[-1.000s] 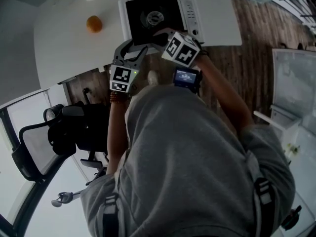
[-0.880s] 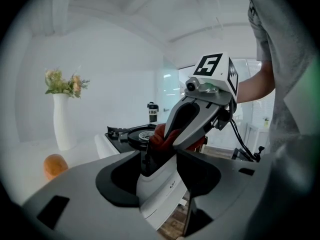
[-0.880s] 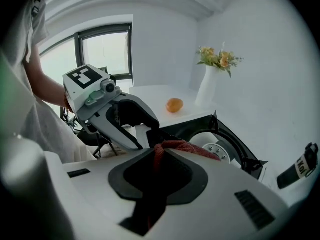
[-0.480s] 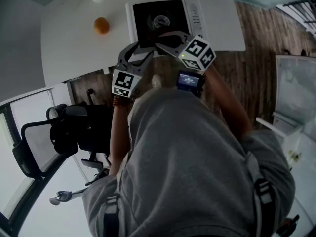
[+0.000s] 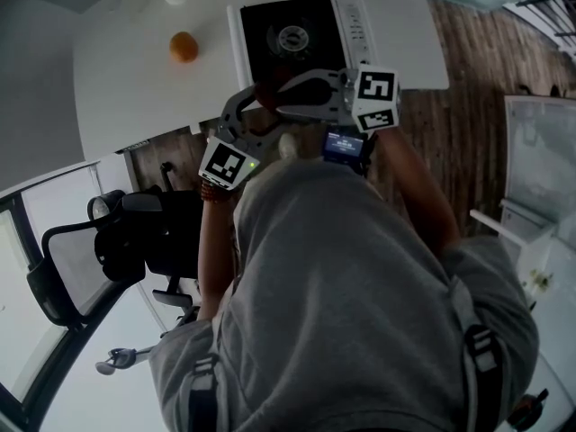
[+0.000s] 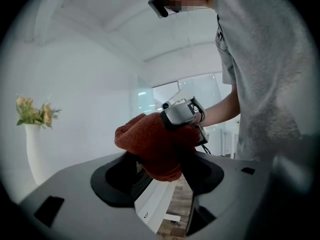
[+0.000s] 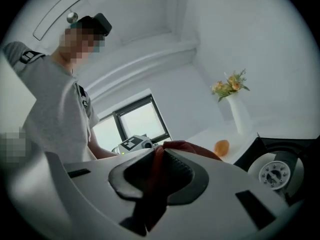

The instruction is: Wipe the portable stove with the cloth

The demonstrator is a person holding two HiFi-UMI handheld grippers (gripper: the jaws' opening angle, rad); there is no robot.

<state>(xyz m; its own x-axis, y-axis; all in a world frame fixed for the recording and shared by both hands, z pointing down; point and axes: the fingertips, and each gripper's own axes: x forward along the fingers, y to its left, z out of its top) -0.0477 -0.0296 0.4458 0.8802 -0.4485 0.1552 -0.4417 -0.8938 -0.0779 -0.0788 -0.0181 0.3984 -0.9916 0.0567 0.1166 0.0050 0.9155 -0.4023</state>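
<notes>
**While the right hand-held gripper [image 5: 274, 97] pinches the cloth [image 5: 264, 91]**

In the head view, the cloth sits at the portable stove's [image 5: 292, 30] near edge, above the tabletop [image 5: 135, 79]. Left gripper view: the left hand-held gripper [image 6: 160, 176], jaws just opening, stands spread around the cloth, not pressing. Right gripper view: jaws clamp it.
</notes>
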